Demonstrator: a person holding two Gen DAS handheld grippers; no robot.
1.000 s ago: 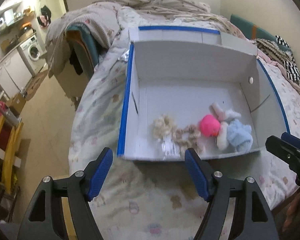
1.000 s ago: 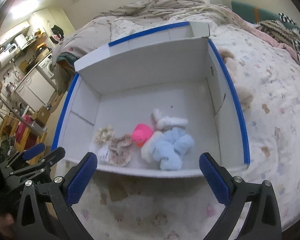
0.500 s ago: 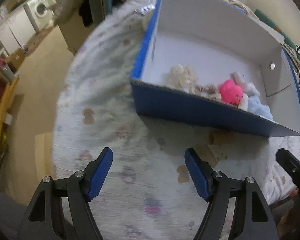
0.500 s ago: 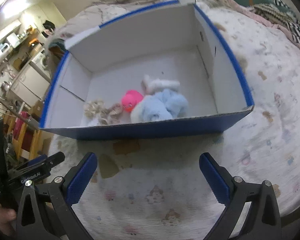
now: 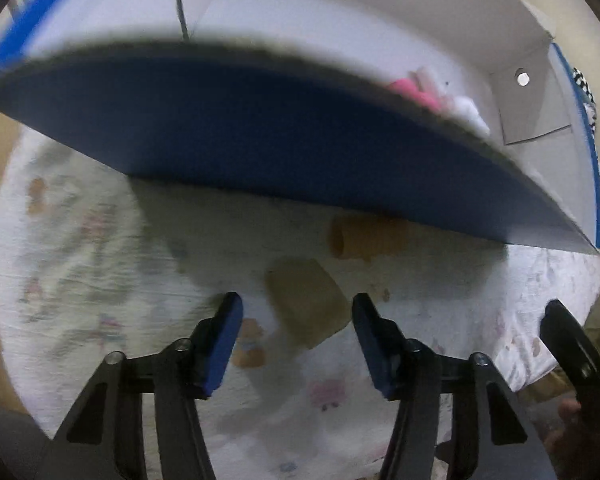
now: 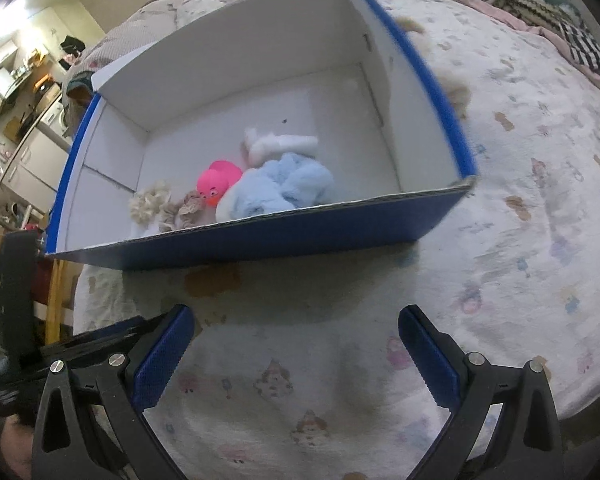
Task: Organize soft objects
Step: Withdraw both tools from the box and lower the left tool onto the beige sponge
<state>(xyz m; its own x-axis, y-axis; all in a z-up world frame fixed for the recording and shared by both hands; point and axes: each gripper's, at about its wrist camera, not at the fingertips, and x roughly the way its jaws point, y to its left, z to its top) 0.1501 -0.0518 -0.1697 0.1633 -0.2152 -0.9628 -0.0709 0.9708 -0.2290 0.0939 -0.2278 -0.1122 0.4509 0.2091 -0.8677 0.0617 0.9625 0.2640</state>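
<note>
A blue box with white inside (image 6: 260,240) stands on the bed and holds soft things: a pink duck (image 6: 216,184), a light blue plush (image 6: 284,188), a white plush (image 6: 284,144) and cream scrunchies (image 6: 160,208). My right gripper (image 6: 296,356) is open and empty, hovering over the sheet in front of the box. My left gripper (image 5: 296,344) is open and empty, low and close to the box's blue front wall (image 5: 260,140). The pink duck (image 5: 412,92) peeks over that wall.
The patterned bedsheet (image 6: 520,200) spreads to the right. A tan furry thing (image 6: 456,96) lies beside the box's right wall. Brownish patches (image 5: 308,304) mark the sheet in front of the box. A kitchen area (image 6: 24,120) lies beyond the bed at left.
Both grippers have dropped lower and closer to the bed in front of the box. The left one now sits right at the box's front wall. Both stay open.
</note>
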